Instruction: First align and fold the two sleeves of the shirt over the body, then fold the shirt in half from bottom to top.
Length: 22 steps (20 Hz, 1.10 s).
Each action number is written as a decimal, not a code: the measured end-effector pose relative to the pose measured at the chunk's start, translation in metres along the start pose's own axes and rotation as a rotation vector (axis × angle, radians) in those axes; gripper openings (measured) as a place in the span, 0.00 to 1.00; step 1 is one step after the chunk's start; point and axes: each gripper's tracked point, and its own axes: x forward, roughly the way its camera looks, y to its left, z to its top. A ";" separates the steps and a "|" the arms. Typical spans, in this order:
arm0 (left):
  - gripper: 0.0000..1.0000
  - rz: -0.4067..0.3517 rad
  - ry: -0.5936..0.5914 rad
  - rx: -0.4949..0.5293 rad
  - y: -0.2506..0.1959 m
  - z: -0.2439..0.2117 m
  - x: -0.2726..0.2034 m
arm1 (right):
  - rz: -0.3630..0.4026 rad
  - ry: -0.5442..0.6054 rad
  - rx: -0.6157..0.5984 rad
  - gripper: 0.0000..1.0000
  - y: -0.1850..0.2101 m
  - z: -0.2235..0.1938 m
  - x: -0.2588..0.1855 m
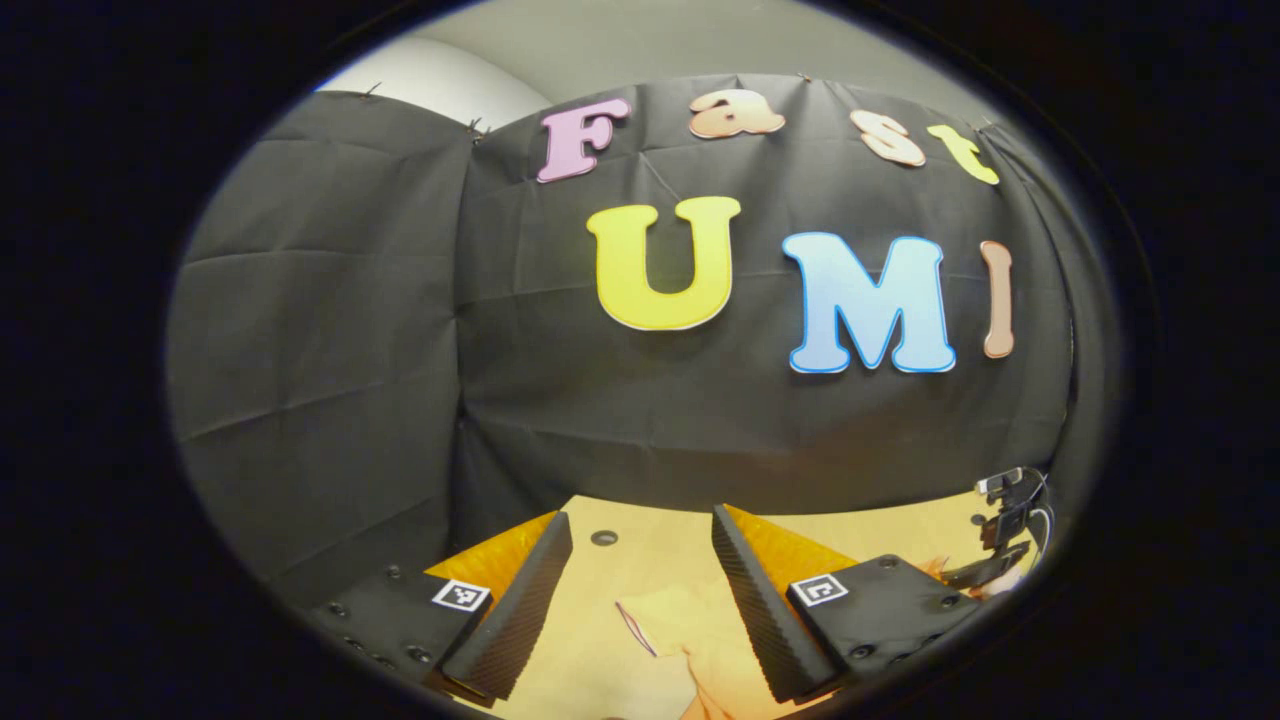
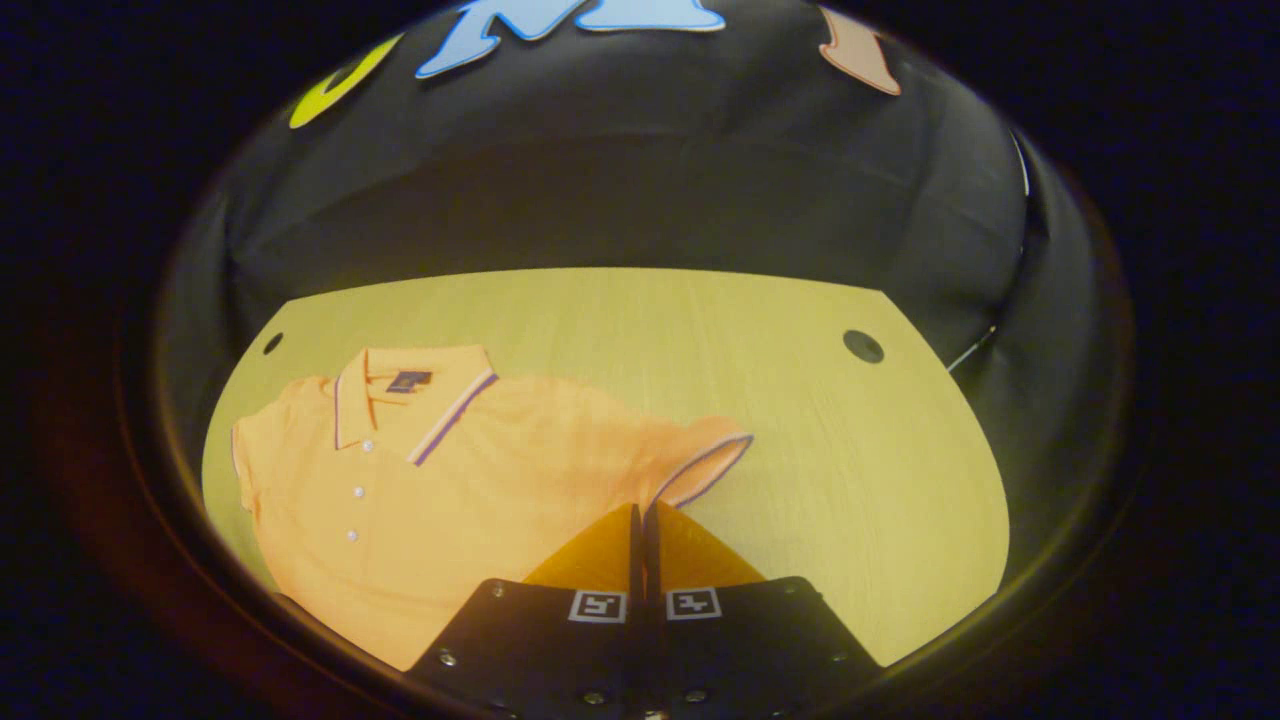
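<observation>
The orange polo shirt (image 2: 450, 470) lies flat, front up, on the pale wooden counter (image 2: 820, 450), filling the lower left of the right gripper view, with its collar (image 2: 400, 400) towards the upper left and one short sleeve (image 2: 700, 462) reaching out to the centre of the frame. It looks like light, limp knit cloth: it should sag and drape when lifted, wrinkle easily, and slide a little over the smooth counter, with nothing fragile apart from the small buttons.

The right gripper (image 2: 641, 520) sits at the bottom centre with its fingers pressed together, their tips at the base of that sleeve; whether they pinch any cloth I cannot tell.

In the left gripper view, the left gripper (image 1: 640, 590) has its fingers spread wide above the counter, and a fold of orange cloth lies below, between them.

The trimmed sleeve cuff (image 2: 712, 466) seems the best place to grip, since the doubled hem gives firmer purchase than the single layer of the body.
</observation>
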 end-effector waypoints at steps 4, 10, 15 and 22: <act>0.94 0.033 0.006 -0.021 0.021 -0.007 -0.006 | 0.073 -0.053 -0.113 0.00 0.053 0.023 -0.010; 0.94 0.103 0.017 -0.026 0.060 -0.017 -0.023 | 0.191 -0.051 -0.271 0.00 0.138 0.019 -0.012; 0.93 0.154 0.034 -0.017 0.089 -0.026 -0.037 | 0.247 0.011 -0.361 0.00 0.181 -0.009 -0.004; 0.94 0.179 0.041 -0.022 0.107 -0.036 -0.048 | 0.255 0.086 -0.367 0.05 0.192 -0.031 0.006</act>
